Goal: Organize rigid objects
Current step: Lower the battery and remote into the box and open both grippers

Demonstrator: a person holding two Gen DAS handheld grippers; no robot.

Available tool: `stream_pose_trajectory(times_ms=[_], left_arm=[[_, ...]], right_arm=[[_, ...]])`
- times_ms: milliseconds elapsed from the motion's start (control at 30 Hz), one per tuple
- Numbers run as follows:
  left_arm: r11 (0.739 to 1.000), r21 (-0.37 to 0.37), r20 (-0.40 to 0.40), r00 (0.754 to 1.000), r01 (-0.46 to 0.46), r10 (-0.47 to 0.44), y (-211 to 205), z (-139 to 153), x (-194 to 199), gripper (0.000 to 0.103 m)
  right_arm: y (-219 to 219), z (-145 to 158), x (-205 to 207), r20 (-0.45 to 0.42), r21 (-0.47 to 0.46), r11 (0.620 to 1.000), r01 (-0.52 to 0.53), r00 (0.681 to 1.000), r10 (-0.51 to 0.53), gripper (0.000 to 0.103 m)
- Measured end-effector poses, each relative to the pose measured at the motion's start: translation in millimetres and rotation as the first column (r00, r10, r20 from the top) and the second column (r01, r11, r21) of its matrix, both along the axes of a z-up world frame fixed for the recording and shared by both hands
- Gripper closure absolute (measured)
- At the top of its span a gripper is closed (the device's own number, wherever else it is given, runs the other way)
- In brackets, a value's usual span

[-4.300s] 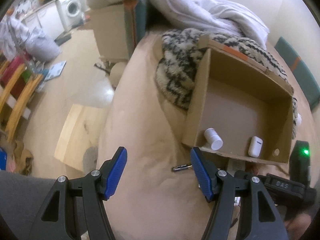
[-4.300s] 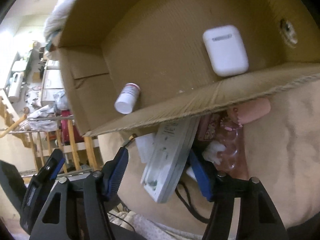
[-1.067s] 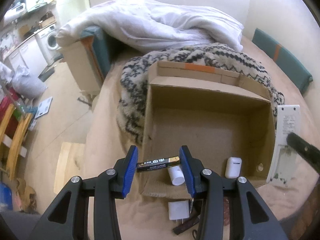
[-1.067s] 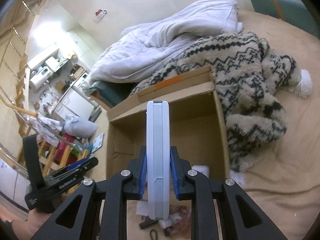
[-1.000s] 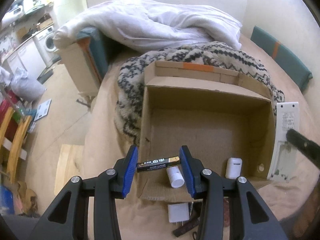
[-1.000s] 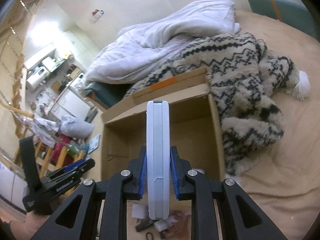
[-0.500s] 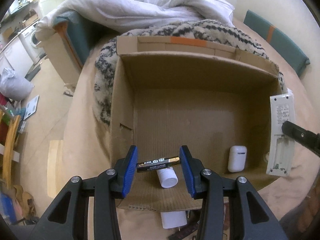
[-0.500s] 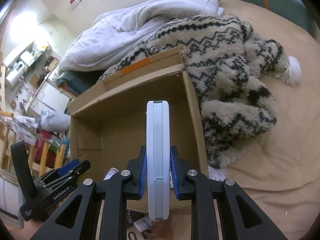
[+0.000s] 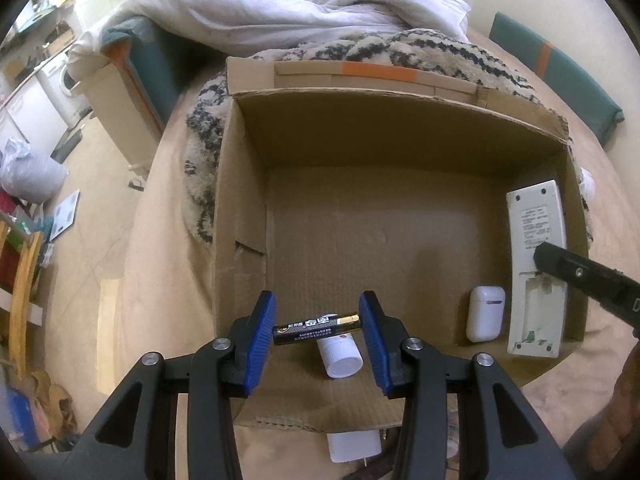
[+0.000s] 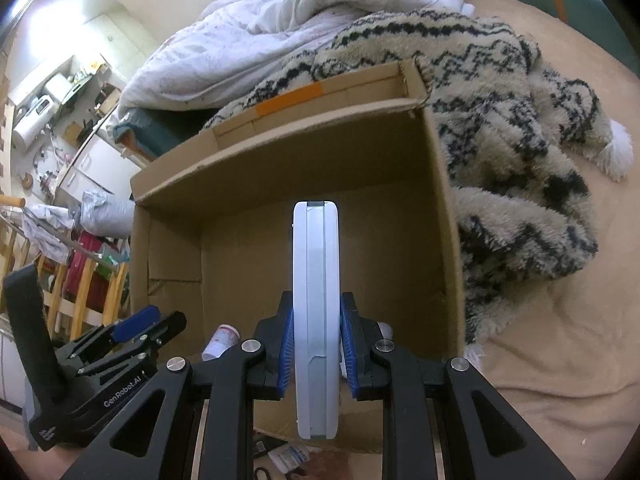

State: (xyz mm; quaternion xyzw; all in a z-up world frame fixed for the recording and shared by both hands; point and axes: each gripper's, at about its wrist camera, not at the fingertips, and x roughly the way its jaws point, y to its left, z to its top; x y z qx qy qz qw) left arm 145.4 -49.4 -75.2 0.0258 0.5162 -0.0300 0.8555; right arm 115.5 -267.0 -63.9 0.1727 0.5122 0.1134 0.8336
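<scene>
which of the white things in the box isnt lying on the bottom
The remote: the right gripper holds it on edge above the floor of the box. The bottle and earbud case lie on the bottom.

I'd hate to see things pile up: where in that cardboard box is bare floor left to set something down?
The cardboard box floor is bare across the middle and toward the far wall. Crowded: the near edge, with the white bottle, the earbud case and the remote control at the right wall.

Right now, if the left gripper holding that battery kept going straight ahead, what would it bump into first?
Probably the small white bottle lying on the cardboard box floor, just beyond the left gripper; depth is hard to judge.
</scene>
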Motion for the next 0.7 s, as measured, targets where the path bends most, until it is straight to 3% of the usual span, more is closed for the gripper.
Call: stream_pose_trajectory(times_ms=[700], left_arm=[[1.000,-0.019,0.019,1.000,-0.005,0.006,5,5,-1,0.063]], right_arm=[[7,-15,2,-0.048,-0.023,1.000,0.000,0.999,-0.001,0.080]])
